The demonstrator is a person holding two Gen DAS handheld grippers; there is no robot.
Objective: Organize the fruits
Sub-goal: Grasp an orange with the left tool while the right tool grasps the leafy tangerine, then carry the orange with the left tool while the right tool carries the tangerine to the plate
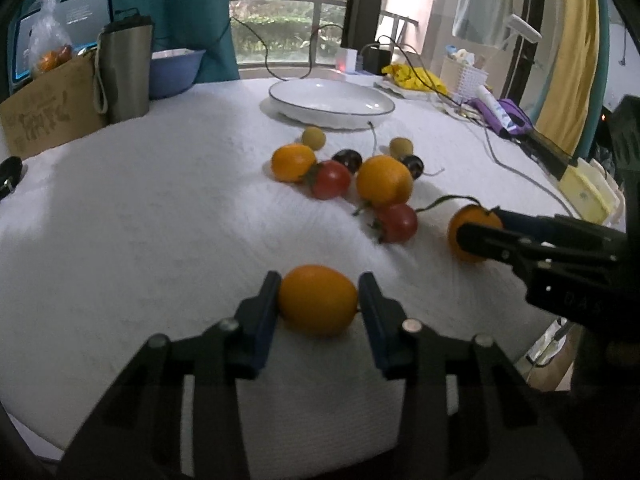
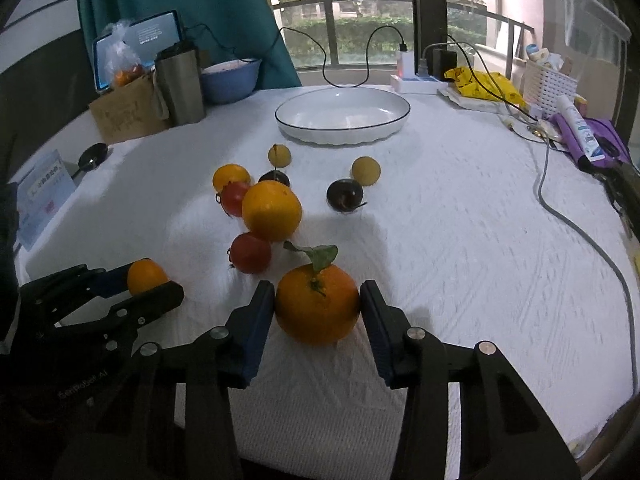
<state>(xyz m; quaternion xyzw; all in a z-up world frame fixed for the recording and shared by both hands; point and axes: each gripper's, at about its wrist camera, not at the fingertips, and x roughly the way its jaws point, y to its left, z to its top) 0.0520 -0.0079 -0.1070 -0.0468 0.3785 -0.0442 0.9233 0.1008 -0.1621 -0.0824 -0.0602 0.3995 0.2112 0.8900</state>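
A small smooth orange lies on the white tablecloth between the blue pads of my left gripper, which touch both its sides. To its right, my right gripper is shut on a larger orange with a leafy stem, also resting on the cloth. Each gripper shows in the other's view: the right gripper at right, the left gripper at lower left. Further back lie a big orange, two red tomatoes, two dark plums and two yellow-green fruits. An empty white plate stands behind them.
At the back left stand a steel tumbler, a blue bowl and a cardboard box with a bag of fruit. A grey cable runs across the right side. A white basket and purple items crowd the back right.
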